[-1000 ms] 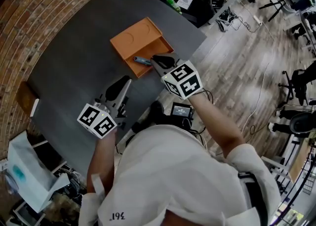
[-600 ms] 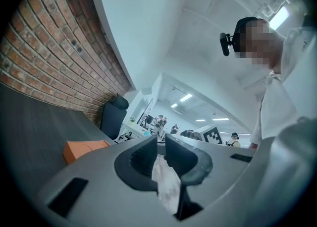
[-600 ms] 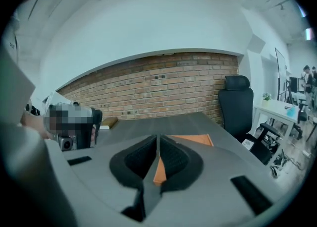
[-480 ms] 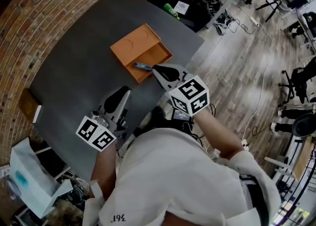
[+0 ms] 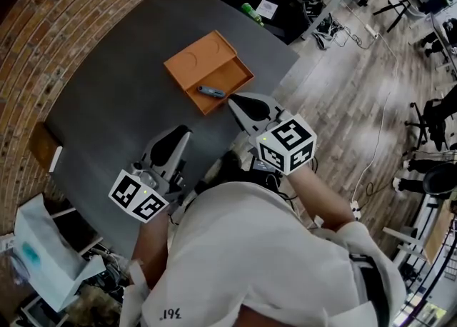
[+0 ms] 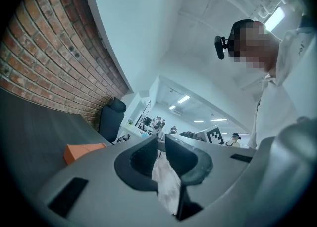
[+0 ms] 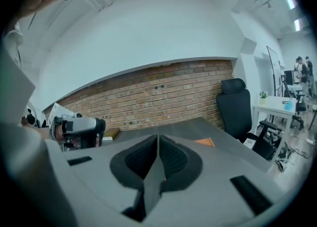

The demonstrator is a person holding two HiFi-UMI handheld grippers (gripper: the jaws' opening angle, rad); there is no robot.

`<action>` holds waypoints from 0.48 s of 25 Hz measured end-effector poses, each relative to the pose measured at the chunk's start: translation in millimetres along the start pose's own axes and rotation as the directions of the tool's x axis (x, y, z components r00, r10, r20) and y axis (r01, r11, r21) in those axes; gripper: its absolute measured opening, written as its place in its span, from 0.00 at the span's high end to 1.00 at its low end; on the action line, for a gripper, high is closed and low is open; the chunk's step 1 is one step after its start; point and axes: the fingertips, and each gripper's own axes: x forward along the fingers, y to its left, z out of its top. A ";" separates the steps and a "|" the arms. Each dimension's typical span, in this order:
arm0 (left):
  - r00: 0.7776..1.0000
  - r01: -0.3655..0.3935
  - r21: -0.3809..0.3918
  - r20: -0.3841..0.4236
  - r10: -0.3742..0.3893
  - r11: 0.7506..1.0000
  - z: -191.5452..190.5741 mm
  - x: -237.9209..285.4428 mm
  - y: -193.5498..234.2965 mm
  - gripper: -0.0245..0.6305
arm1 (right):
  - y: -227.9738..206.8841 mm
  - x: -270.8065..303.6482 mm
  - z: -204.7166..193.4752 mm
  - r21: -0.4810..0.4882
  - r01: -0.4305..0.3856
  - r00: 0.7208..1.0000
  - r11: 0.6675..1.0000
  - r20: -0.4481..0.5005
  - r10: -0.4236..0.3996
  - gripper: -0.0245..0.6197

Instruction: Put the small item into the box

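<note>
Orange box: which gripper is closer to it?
Right. The right gripper, jaws just closing on nothing, hovers beside the near corner of the box; the left gripper sits farther back.

Brick wall (image 5: 28, 40), wooden plank floor (image 5: 343, 97), black office chair (image 7: 237, 107)

I count 1 flat orange box (image 5: 208, 70) lying open mid-table, made of 2 halves, w/ 1 small grey-blue item (image 5: 211, 91) in the right half. 1 dark grey table (image 5: 107, 104). 1 thin brown block (image 5: 43, 144) at its left edge. 1 green bottle (image 5: 250, 10) past the far edge. 1 black office chair (image 7: 237, 107), far right. 1 white bag (image 5: 32, 250), near left. Ppl far off: too small to count.
</note>
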 end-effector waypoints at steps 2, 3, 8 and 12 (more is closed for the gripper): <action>1.000 0.005 0.002 0.005 -0.005 1.000 2.9 -4.3 -2.2 0.87 | 3.4 -3.0 1.2 0.007 0.003 1.000 1.000 0.008 -0.003 0.92; 1.000 0.008 0.003 0.008 -0.008 1.000 4.7 -6.7 -3.4 0.87 | 5.2 -5.0 2.1 0.011 0.005 1.000 1.000 0.013 -0.005 0.93; 1.000 0.018 0.011 0.018 -0.018 1.000 9.6 -16.6 -12.4 0.87 | 10.4 -20.2 5.1 0.039 0.018 0.999 0.999 0.037 -0.020 0.93; 0.999 0.031 0.006 0.009 -0.031 1.000 6.1 -22.4 -17.3 0.87 | 13.5 -30.8 -0.1 0.064 0.033 0.999 0.997 0.041 -0.036 0.94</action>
